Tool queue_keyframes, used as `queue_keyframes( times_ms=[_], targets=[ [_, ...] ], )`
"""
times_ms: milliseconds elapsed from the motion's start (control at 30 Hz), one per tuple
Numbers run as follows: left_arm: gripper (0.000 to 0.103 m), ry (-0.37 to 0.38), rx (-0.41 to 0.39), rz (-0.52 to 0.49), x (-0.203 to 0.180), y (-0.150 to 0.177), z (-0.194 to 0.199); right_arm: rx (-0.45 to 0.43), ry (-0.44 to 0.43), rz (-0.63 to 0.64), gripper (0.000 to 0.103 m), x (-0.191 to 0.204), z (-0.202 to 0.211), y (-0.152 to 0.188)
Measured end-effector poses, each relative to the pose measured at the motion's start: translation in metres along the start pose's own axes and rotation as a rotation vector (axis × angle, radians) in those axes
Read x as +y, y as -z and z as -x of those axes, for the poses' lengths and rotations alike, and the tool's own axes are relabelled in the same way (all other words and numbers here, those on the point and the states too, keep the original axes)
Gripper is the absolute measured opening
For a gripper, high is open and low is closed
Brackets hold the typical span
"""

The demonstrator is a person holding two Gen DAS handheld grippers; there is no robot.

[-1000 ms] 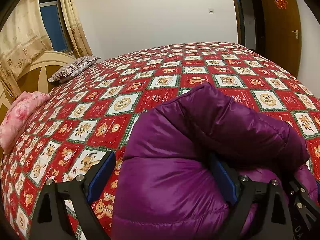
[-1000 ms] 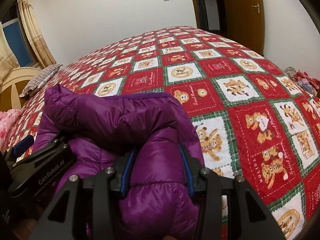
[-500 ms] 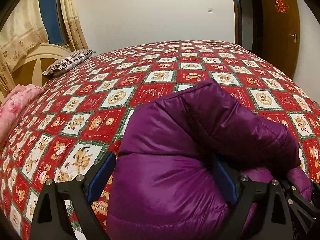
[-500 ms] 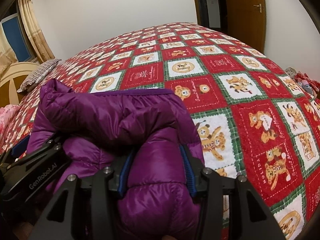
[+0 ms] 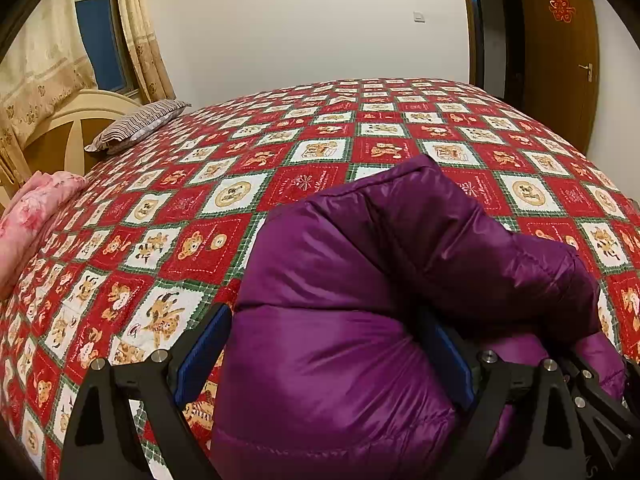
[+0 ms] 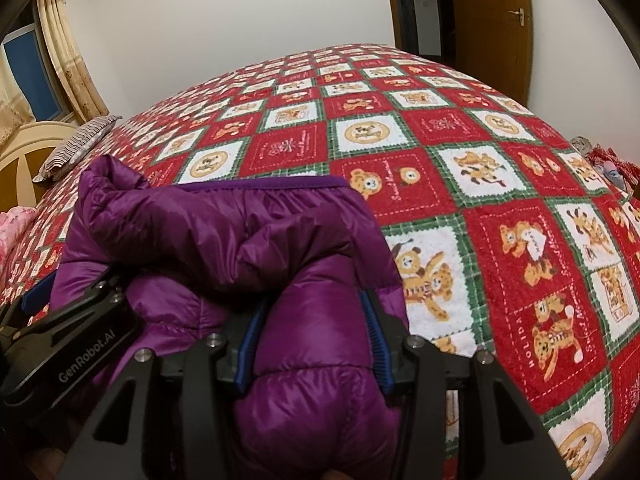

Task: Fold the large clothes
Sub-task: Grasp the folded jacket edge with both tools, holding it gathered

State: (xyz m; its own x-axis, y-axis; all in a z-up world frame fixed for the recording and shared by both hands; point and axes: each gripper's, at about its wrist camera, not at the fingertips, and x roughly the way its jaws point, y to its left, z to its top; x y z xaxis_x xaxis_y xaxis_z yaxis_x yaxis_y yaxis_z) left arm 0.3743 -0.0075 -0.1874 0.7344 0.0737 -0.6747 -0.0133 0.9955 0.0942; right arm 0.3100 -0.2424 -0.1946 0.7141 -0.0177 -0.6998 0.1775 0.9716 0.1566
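Observation:
A puffy purple jacket point(image 5: 360, 280) lies bunched into a thick bundle on the near part of the bed. My left gripper point(image 5: 332, 344) has its jaws spread wide around the bundle's left lobe. One pad sinks into the fabric and the other meets its edge, so it is shut on the jacket. My right gripper point(image 6: 312, 336) is shut on the right lobe of the jacket point(image 6: 224, 240), and both blue pads press into it. The left gripper's finger point(image 6: 76, 344) shows at the left of the right wrist view. The jacket's lower part is hidden under the grippers.
The bed carries a red, white and green bear-print bedspread point(image 5: 224, 196) point(image 6: 500, 184) that stretches far ahead. A striped pillow point(image 5: 136, 124) and a pink quilt point(image 5: 36, 208) lie at the left by the headboard. A wooden door point(image 6: 496, 20) stands at the far right.

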Motion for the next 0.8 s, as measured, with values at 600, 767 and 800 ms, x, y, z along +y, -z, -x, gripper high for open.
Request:
queue_keyframes(
  times_ms=[600, 767, 800],
  targets=[
    [0.093, -0.012, -0.010, -0.007, -0.0013, 0.0020, 0.0007, -0.003, 0.001, 0.002, 0.049, -0.0003, -0.0002, 0.0005],
    [0.093, -0.014, -0.012, -0.009, -0.0008, 0.0018, 0.0011, -0.002, 0.001, 0.002, 0.049, 0.0001, -0.0002, 0.0006],
    [0.093, -0.014, -0.012, -0.009, -0.0015, 0.0020, 0.0012, -0.002, 0.002, 0.003, 0.049, 0.0004, -0.0001, 0.0007]
  ],
)
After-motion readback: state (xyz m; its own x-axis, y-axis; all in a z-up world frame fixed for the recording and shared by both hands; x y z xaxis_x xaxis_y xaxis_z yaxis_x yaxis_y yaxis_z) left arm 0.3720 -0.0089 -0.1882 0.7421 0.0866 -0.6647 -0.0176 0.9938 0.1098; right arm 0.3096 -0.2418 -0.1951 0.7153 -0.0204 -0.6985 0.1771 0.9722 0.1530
